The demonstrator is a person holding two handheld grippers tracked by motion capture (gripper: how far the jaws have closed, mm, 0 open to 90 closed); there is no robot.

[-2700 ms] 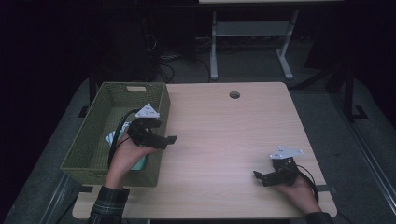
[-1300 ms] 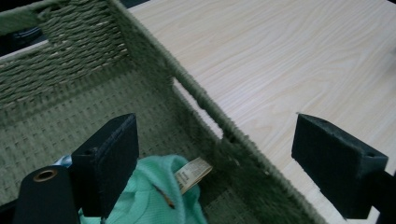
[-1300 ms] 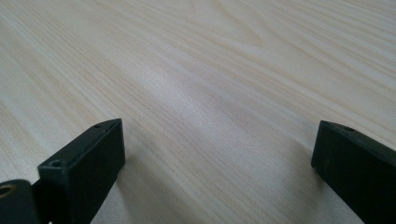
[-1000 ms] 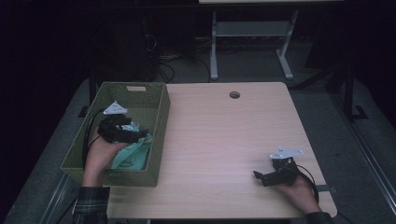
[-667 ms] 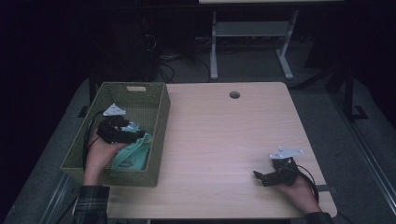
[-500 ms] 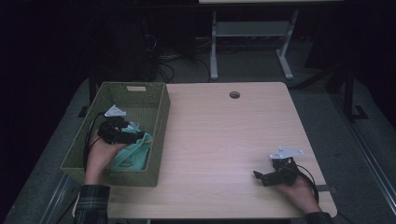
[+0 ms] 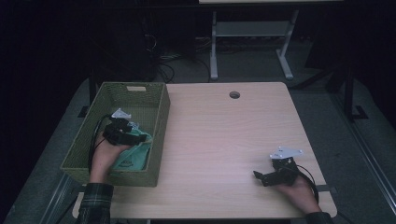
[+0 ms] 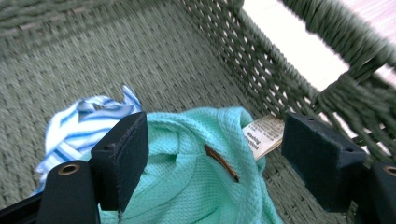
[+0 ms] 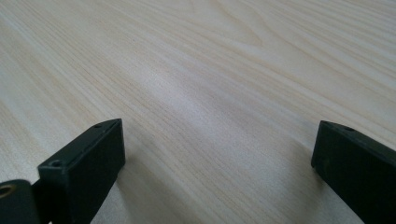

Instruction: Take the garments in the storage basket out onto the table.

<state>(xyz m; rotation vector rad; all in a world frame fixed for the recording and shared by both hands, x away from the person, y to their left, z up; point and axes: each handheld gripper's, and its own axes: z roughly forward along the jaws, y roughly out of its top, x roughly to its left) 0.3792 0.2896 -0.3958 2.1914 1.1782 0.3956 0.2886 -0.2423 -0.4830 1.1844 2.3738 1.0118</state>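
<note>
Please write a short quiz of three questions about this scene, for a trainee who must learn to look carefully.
1. True or false: the left gripper is inside the green woven basket.
2. Which cloth lies between the jaws of the left gripper? A: the mint green cloth. B: the blue and white striped cloth. C: a red towel.
3. Over what surface is the right gripper, and do its jaws hold anything?

Key
1. True. It has come down among the cloths.
2. A. The jaws have just been closing around its bunched top with the white label; the striped cloth lies beside, outside the jaws.
3. Over the bare wooden table; the jaws stand open with nothing between them.
</note>
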